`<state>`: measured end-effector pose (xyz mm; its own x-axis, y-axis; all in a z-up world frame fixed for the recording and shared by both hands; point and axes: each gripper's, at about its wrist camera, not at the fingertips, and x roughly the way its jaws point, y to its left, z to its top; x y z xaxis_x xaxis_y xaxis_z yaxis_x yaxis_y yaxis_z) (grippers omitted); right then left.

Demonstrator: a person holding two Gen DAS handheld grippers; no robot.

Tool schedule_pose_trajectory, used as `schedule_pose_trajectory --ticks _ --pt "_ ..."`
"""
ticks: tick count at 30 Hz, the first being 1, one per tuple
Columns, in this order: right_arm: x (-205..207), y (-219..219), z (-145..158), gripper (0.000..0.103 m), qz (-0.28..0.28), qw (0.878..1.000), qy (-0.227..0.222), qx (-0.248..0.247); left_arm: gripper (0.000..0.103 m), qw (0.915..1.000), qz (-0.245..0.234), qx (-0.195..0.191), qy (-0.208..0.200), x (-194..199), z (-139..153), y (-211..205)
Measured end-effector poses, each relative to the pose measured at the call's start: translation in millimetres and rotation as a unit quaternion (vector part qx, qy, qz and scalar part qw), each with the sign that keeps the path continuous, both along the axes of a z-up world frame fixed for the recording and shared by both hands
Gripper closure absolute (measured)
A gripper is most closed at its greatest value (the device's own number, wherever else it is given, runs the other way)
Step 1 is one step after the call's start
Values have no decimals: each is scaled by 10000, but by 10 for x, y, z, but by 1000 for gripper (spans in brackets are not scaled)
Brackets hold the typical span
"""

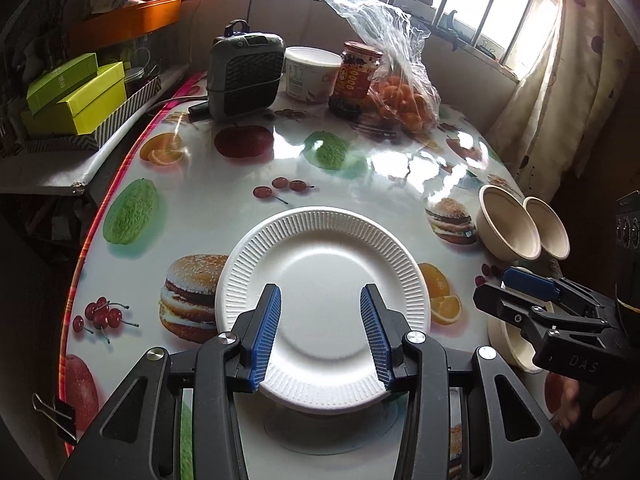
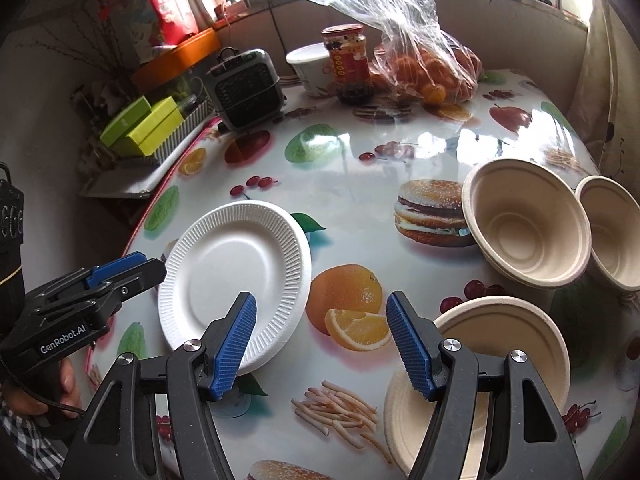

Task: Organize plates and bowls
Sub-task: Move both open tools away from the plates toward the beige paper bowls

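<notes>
White plate (image 1: pixel 320 280) lies below open left gripper (image 1: pixel 320 312).

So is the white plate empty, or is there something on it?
Empty. The white plate lies flat on the table with its whole face bare; the right wrist view shows nothing on it.

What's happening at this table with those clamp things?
A person holds a gripper in each hand, sorting disposable tableware. The left gripper hangs open above a white plate, not gripping it. The right gripper is open too, beside a beige plate. Two beige bowls wait nearby.
</notes>
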<state>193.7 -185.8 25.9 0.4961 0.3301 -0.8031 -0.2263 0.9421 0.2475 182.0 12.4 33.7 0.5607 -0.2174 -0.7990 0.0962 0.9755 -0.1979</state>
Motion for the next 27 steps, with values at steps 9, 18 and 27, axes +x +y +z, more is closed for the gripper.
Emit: schedule_pose_trajectory --ticks 9,18,27 --pt "-65 -419 123 35 -358 9992 -196 13 60 9992 -346 116 -150 68 119 -433" --pt "-102 -945 87 35 -855 9962 -174 -50 60 9969 -778 4 -129 203 130 -948" --pt "-86 -1364 40 35 -1235 9922 -148 -116 60 9936 -1108 -228 -68 397 102 -1351"
